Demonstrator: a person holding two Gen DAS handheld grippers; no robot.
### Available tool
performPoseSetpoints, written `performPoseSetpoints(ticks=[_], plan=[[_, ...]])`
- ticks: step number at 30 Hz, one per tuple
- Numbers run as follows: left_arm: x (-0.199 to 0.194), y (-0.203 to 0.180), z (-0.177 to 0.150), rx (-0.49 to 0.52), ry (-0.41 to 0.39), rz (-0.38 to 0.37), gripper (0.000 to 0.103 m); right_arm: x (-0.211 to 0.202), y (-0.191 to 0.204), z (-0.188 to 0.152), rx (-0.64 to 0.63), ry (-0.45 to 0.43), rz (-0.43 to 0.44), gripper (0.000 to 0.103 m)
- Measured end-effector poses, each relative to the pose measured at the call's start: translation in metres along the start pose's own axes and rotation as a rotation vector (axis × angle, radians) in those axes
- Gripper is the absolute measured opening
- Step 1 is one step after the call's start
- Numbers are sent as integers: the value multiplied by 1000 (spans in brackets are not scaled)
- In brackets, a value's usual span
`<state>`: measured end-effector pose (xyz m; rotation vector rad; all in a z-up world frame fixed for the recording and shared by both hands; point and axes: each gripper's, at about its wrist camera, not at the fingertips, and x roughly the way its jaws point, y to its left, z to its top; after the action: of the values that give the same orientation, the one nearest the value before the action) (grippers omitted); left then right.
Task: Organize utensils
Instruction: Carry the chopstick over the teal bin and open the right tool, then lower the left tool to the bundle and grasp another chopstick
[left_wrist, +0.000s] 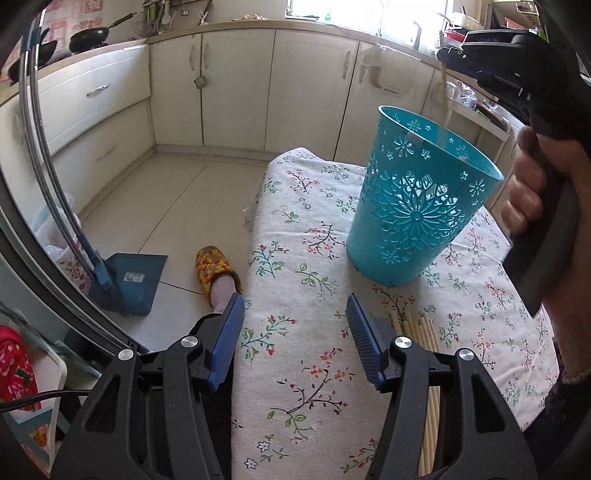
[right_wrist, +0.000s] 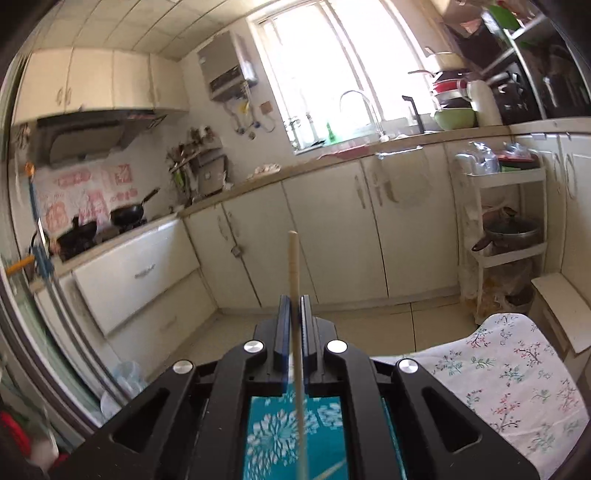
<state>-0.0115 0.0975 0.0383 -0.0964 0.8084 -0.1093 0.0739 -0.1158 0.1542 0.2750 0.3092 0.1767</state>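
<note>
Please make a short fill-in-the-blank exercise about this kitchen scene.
1. The right gripper is shut on one ____.
2. The basket on the floral tablecloth is ____ in colour.
3. The left gripper is ____ and holds nothing.
4. More chopsticks lie on the ____.

Missing words: chopstick; blue; open; tablecloth

no text can be read with any certainty: the sticker on the blue dustpan (left_wrist: 133, 277) is too small, and the pink wall decals (right_wrist: 88, 195) are blurred.
</note>
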Motion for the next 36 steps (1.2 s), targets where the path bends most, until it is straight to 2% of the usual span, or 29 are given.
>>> performPoseSetpoints(ticks=[7,12,14,16,17,21,29,36], plan=[[-3,-6,-4,8,15,-15,55,-30,-7,-15,-29,51,12,16],[-3,-6,-10,10,34,-14,58,-79,-18,-51,-42,113,-18,24],[-2,-6,-14,12,43,-15,58,-93,-24,-74,-43,176,-38,25],[-1,-9,-17,17,53,-15,58,-99,-31,-111,-44,306,-65,25],[0,-10,-19,20,56,-16,59,-99,-34,-128,-42,368,-76,25],[1,-16,-26,39,72,-15,59,-88,-44,-169,-15,518,-99,23],[3,-24,-33,62,93,-7,60,-61,-41,-182,-31,597,-126,22],[14,-35,-35,83,122,-15,61,-61,-35,-187,-108,620,-142,19]])
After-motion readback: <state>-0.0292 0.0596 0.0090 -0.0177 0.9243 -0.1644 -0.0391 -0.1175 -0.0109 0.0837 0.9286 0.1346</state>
